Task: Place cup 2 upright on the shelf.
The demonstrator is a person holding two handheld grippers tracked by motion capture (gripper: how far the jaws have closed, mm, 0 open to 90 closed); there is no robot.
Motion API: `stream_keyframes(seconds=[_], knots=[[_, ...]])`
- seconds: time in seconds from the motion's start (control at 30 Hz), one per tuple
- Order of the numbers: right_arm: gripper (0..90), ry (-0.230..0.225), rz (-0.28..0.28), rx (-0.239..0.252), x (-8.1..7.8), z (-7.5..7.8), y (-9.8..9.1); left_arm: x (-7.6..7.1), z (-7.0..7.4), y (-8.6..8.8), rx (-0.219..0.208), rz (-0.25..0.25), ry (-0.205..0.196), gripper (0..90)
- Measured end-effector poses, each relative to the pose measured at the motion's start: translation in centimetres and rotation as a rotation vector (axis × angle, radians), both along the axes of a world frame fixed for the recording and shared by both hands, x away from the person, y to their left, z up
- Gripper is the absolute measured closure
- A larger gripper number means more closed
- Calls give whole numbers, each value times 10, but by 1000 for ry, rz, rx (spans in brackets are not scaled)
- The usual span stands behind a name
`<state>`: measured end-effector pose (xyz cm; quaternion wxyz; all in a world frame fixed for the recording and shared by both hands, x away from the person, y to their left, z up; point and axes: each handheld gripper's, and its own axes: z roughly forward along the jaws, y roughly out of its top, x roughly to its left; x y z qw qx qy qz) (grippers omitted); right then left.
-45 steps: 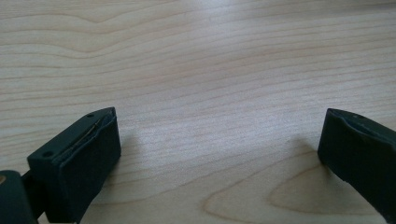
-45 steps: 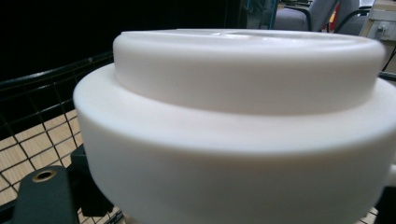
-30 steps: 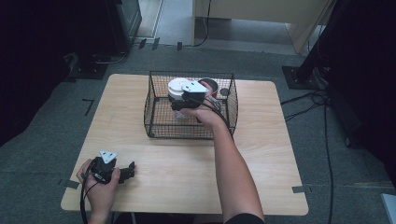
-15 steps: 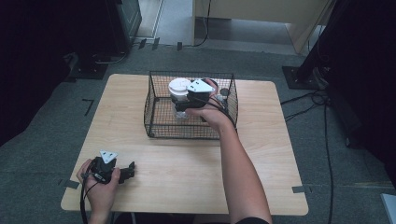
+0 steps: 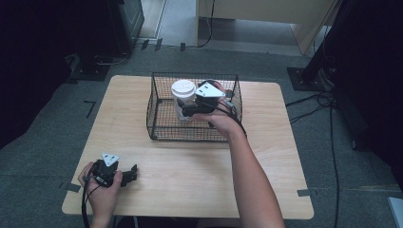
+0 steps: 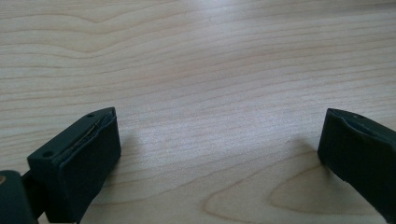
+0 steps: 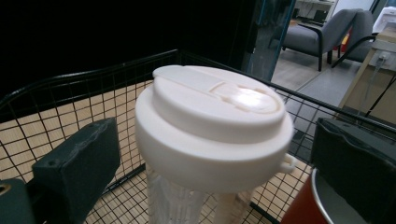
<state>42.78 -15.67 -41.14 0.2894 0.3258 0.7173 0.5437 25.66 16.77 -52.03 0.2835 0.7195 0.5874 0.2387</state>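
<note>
Your right gripper point(image 7: 205, 158), jaws having just opened and released, straddles the lidded white cup point(image 7: 212, 140) standing in the wire basket point(image 5: 161, 130); withdrawing crooked could tip it onto the red can point(image 7: 303, 205) beside it.

A pale wooden table point(image 5: 157, 175) carries a black wire basket point(image 5: 164, 124).

A white cup point(image 5: 183, 97) with a white domed lid stands upright inside the black wire basket point(image 5: 161, 128), near the basket's back left corner.
</note>
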Motion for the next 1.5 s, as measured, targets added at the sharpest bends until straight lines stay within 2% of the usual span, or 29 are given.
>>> stream_keyframes(seconds=[0.27, 0.33, 0.37, 0.57, 0.67, 0.8, 1.1, 1.5], knots=[[20, -35, -35, 35, -11, 17, -15, 0, 0, 0, 0, 0, -1, 0], [21, -45, -43, 30, -15, 21, -17, 0, 0, 0, 1, -1, 1, 0], [24, -34, -65, 28, -20, 25, -18, 0, 0, 0, 0, 0, -1, 0], [24, -47, -79, 58, -38, 30, -21, 0, 0, 0, -3, 3, -4, 0], [24, -38, -96, 62, -51, 27, -24, 0, 0, 0, -2, 2, -3, 0], [24, -28, -113, 65, -60, 25, -28, 0, 0, 0, -1, 1, -2, 0], [41, -31, -154, 75, -92, 14, -46, 0, 0, 0, 0, 0, -1, 0], [36, -42, -181, 70, -121, 2, -69, 0, 0, 0, -1, 1, -2, 0]])
